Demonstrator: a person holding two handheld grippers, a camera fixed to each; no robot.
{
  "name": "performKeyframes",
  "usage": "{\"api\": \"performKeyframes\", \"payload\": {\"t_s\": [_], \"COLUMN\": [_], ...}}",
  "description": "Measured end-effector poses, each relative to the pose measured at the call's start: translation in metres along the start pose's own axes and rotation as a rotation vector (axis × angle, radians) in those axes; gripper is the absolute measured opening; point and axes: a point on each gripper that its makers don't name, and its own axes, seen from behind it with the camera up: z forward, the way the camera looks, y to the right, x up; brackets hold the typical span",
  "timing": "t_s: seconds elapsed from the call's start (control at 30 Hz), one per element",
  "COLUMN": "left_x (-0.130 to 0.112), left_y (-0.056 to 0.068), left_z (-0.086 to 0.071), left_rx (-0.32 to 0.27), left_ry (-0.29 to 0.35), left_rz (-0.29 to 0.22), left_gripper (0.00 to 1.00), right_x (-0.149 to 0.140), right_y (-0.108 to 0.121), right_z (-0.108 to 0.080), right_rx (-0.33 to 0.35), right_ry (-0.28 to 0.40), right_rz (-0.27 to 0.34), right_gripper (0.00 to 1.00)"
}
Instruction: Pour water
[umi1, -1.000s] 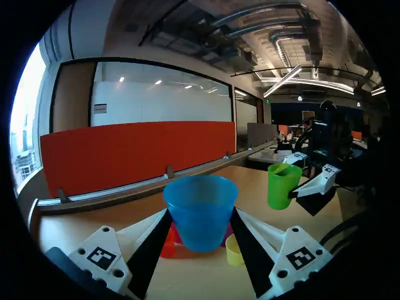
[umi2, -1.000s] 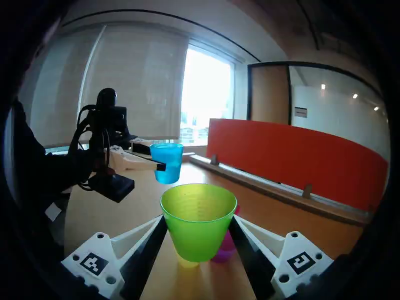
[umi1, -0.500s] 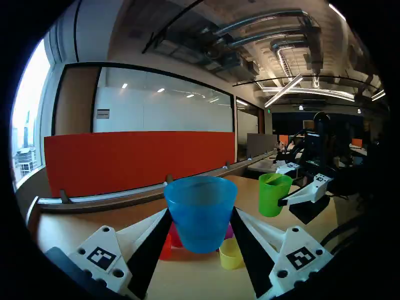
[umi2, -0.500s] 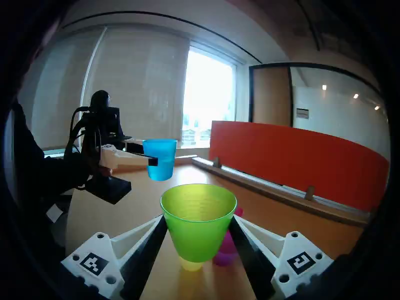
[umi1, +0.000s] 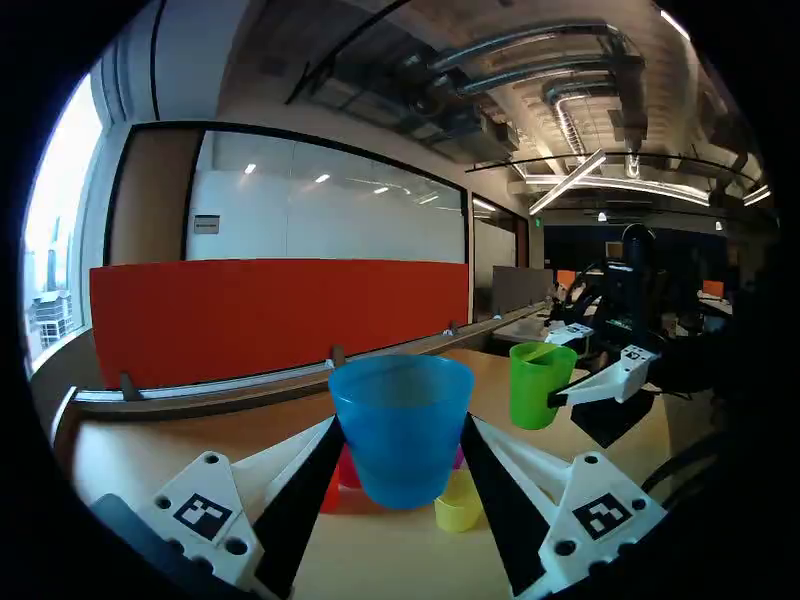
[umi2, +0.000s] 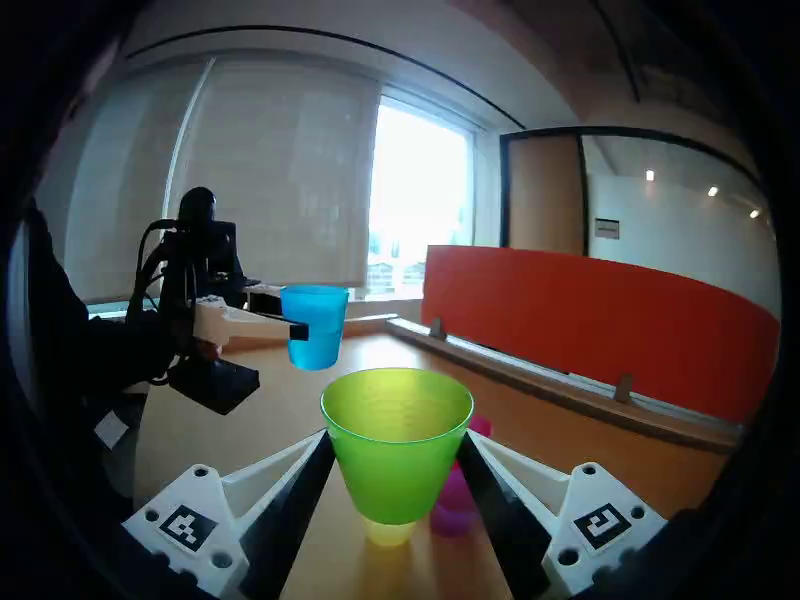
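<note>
Blown-out window glare, fisheye-bent edges

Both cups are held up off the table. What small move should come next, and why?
Probably bring the green cup closer to the blue cup, rim above rim: both are gripped upright and clearly apart, so tilting now would likely spill onto the table.

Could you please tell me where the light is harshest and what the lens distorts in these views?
Right gripper view: the window is blown out white; the blind beside it looks grey. Left gripper view: light is even, but the ceiling lamp and orange panel bow with the fisheye.
</note>
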Motion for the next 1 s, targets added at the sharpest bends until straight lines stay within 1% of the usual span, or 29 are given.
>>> {"api": "performKeyframes", "payload": {"t_s": [0.2,0.4,1.0], "left_x": [0.0,0.002,0.004], "left_y": [0.002,0.001,-0.003], "left_z": [-0.001,-0.002,-0.006], "left_rx": [-0.003,-0.004,0.003], "left_ry": [0.004,0.008,0.02], "left_rz": [-0.006,-0.009,0.014], "left_gripper": [0.81,0.81,0.81], "right_x": [0.004,0.006,0.008], "right_y": [-0.005,-0.01,-0.024], "right_z": [0.004,0.01,0.021], "right_rx": [0.012,0.026,0.063], "right_ry": [0.011,0.018,0.028], "right_rz": [0.003,0.01,0.025], "right_gripper": [0.87,0.87,0.87]}}
